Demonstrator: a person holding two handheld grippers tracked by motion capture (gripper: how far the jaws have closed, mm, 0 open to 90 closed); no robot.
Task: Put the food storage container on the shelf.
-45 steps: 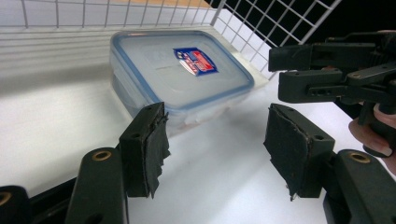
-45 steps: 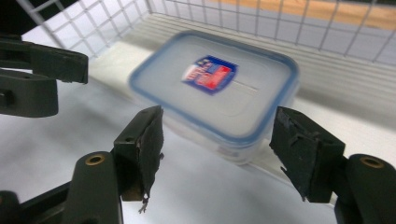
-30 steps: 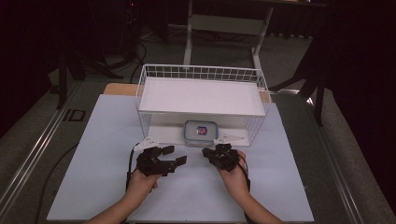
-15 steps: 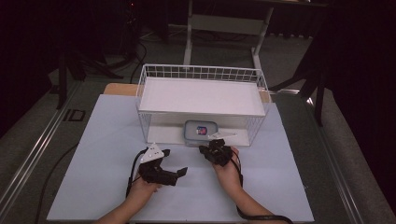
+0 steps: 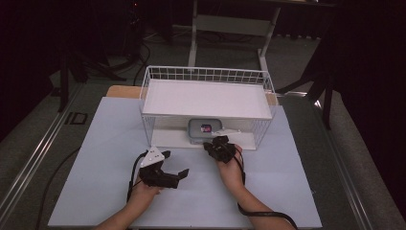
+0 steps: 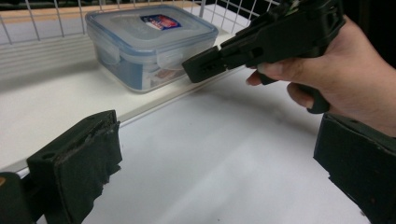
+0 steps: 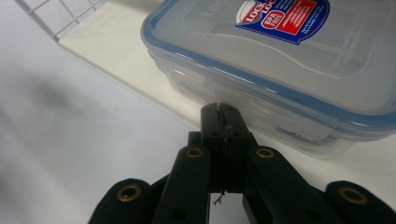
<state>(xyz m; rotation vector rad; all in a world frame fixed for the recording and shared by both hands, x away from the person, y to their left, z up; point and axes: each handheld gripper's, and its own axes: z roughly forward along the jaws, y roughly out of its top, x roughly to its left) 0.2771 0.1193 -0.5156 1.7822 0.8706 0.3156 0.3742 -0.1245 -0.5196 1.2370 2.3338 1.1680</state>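
A clear plastic box with a blue-rimmed lid (image 5: 205, 130) (image 6: 149, 42) (image 7: 280, 60) sits on the lower shelf of a white wire rack (image 5: 207, 75). My right gripper (image 5: 217, 143) (image 7: 219, 110) is shut with nothing in it, and its tip is at the box's near wall. Whether it touches the wall I cannot tell. The left gripper view shows the right gripper (image 6: 210, 65) in a hand, pointing at the box. My left gripper (image 5: 176, 164) (image 6: 217, 158) rests lower left on the white sheet. Its jaws have just been opening and stand wide with nothing between them.
The rack's white top shelf (image 5: 206, 98) overhangs the box, and wire walls close its sides. The white sheet (image 5: 100, 158) covers the table in front of the rack. Dark floor, a rail and stands surround the table.
The left jaws have spread wide apart. The right gripper, still shut, has moved forward and a little left, up to the box under the rack.
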